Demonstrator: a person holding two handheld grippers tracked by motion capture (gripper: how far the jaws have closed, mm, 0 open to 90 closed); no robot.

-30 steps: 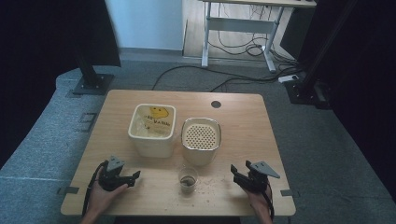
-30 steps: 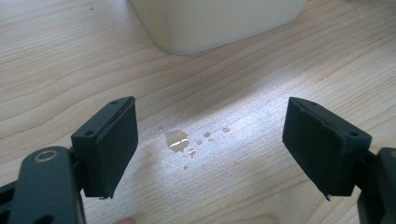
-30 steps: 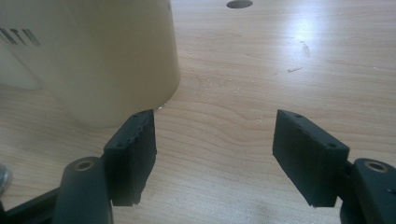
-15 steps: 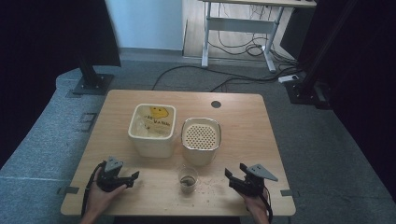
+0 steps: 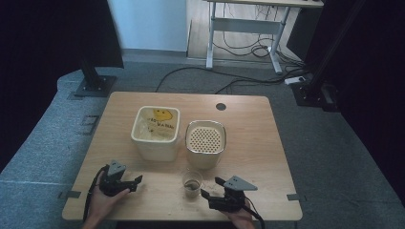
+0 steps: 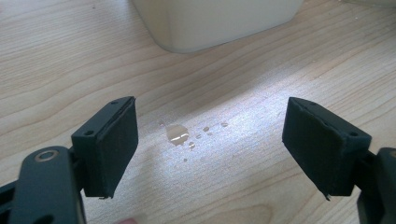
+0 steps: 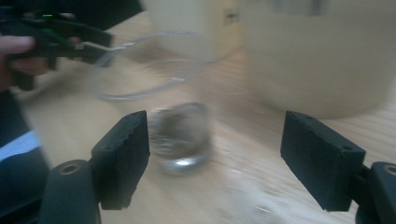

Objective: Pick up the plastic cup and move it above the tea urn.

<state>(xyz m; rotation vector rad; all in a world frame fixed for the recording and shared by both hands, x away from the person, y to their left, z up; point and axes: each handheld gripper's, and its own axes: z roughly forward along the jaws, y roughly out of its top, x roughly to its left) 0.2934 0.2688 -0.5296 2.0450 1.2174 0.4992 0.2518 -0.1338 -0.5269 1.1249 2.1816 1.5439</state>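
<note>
a: light wooden tabletop [image 5: 248,138], a round dark hole near its far edge, grey carpet all round and black cables trailing to a desk frame at the back.
b: and a few clear droplets on the wood between the left hand-held gripper [image 6: 210,144] jaws, which stand spread wide over bare tabletop.
a: containers now. cream square tub with a yellow smiley print [image 5: 156,132], something pale inside, hard to tell what.
b: just beside it the cream square canister with a perforated top [image 5: 205,143].
a: in front of those, near the front edge, the small clear glass cup [image 5: 192,183], a dark brownish residue at the bottom.
b: the right hand-held gripper [image 5: 213,189] is right next to it, jaws just been opening, spread, the cup in front of the gap, not pinched.
</note>
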